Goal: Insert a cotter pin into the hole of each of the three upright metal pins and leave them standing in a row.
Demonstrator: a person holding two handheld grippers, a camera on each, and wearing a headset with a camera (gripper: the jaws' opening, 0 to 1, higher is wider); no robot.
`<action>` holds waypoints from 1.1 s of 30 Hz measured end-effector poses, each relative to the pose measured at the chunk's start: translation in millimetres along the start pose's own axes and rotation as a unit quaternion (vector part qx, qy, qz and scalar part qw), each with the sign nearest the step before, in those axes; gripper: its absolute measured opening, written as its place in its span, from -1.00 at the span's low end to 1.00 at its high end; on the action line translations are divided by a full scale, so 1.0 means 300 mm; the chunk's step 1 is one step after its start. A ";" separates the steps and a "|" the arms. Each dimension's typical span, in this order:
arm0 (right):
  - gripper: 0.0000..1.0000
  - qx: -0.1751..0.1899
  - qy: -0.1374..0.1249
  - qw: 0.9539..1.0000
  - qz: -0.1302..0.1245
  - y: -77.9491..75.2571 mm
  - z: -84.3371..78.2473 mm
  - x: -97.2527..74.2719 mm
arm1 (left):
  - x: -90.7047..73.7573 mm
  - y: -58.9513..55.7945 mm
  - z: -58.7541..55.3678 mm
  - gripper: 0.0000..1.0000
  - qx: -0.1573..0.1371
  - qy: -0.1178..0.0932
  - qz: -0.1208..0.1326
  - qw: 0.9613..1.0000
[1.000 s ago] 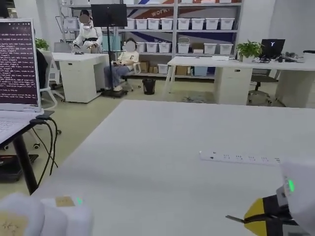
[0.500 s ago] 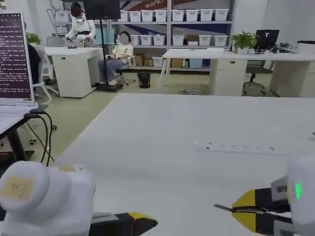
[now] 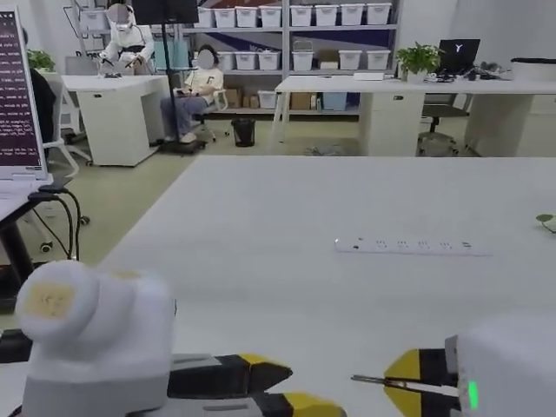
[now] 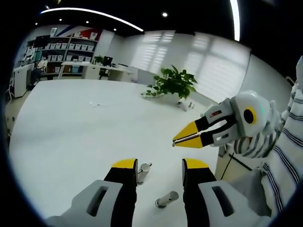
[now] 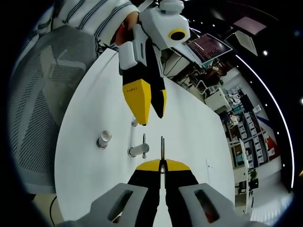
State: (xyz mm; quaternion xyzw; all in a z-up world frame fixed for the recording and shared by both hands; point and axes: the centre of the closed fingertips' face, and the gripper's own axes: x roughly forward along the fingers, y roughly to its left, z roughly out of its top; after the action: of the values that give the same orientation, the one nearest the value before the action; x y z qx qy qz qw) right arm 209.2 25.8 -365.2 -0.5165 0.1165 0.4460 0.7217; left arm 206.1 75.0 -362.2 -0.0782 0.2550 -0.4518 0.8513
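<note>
My right gripper [image 5: 162,164] is shut on a thin cotter pin [image 5: 162,146] that sticks straight out past its yellow tips. In the head view this right gripper [image 3: 395,382] sits low right and the pin [image 3: 372,380] points left toward my left gripper [image 3: 300,391]. The left gripper [image 4: 160,164] stands open above the white table. Between its jaws I see two short metal pins: one [image 4: 143,170] roughly upright, one [image 4: 166,199] lying down. The right gripper view shows an upright metal pin [image 5: 104,138], a lying one [image 5: 138,150], and a third half hidden behind the left gripper [image 5: 150,111].
A white power strip [image 3: 408,247] lies across the table's middle. A laptop [image 3: 17,95] stands off the left edge. A potted plant [image 4: 173,82] sits at the table's far end. A mesh chair [image 5: 38,94] is beside the table. People sit at desks in the background.
The head camera has tipped down and shifted. The left gripper has risen into the head view, jaws now showing. The right gripper with the cotter pin has edged left toward it.
</note>
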 end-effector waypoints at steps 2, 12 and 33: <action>-1.00 0.001 -0.003 1.000 0.000 0.007 0.008 0.000 | 0.005 -0.004 -0.004 -0.32 0.005 0.004 0.001 1.000; -1.00 -0.005 -0.012 1.000 -0.008 0.019 0.043 0.010 | 0.009 -0.024 0.012 -0.59 0.006 -0.005 -0.010 1.000; -1.00 -0.015 -0.023 1.000 0.007 0.032 0.074 0.037 | 0.029 -0.032 0.016 -0.95 0.016 -0.003 -0.015 1.000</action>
State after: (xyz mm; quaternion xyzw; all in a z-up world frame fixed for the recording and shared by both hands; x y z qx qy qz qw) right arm 201.8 50.9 -368.5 -0.5159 0.0968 0.4644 0.7133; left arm 205.5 62.1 -357.7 -0.0694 0.2444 -0.4681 0.8464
